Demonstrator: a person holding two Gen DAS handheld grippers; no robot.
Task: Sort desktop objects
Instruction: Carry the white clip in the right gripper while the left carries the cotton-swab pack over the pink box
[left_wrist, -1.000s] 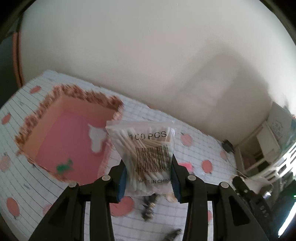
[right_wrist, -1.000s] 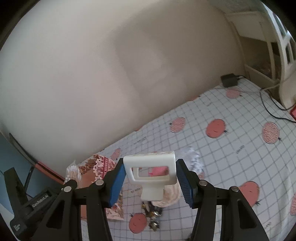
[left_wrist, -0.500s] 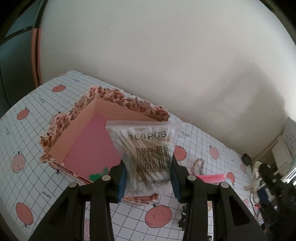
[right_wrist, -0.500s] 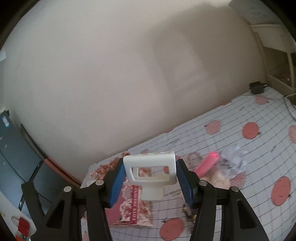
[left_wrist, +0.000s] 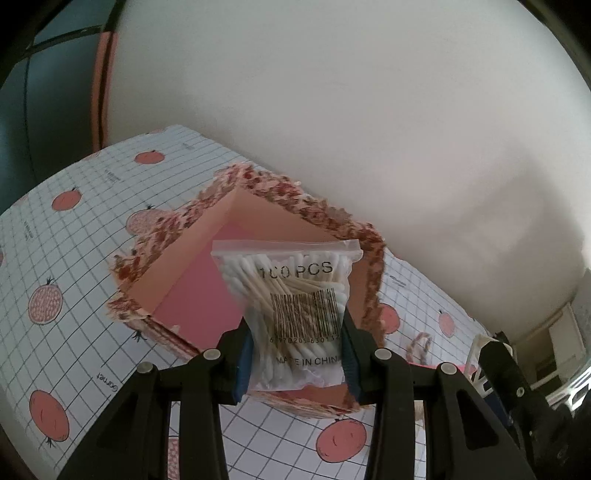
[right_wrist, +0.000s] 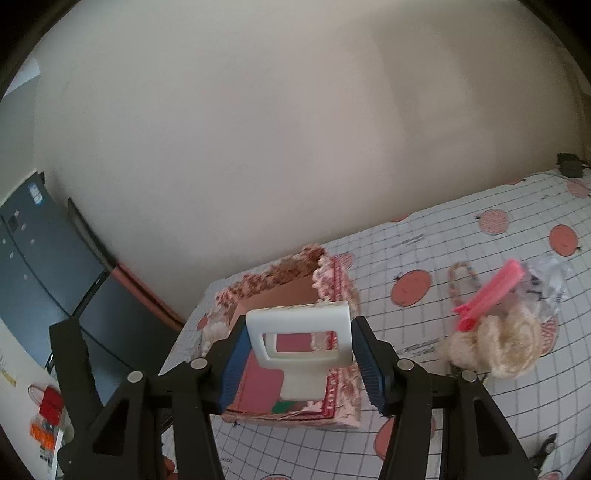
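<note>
The left gripper (left_wrist: 297, 354) jaws are clamping a cotton swab bag (left_wrist: 291, 314); the right gripper (right_wrist: 301, 363) jaws are pinching a white plastic piece (right_wrist: 299, 343), both over the floral box (right_wrist: 332, 284).

Left tool (left_wrist: 297, 360), fingers clamped on a clear swab bag (left_wrist: 295, 314) printed "100 PCS" with a barcode, held over an open floral box (left_wrist: 258, 229) with pink interior. Box stands on a counter (left_wrist: 74, 258) in grid-and-fruit cloth.

Glossy plastic bag (left_wrist: 291, 317); matt white plastic handle (right_wrist: 300, 345); paper box (left_wrist: 207, 258).
</note>
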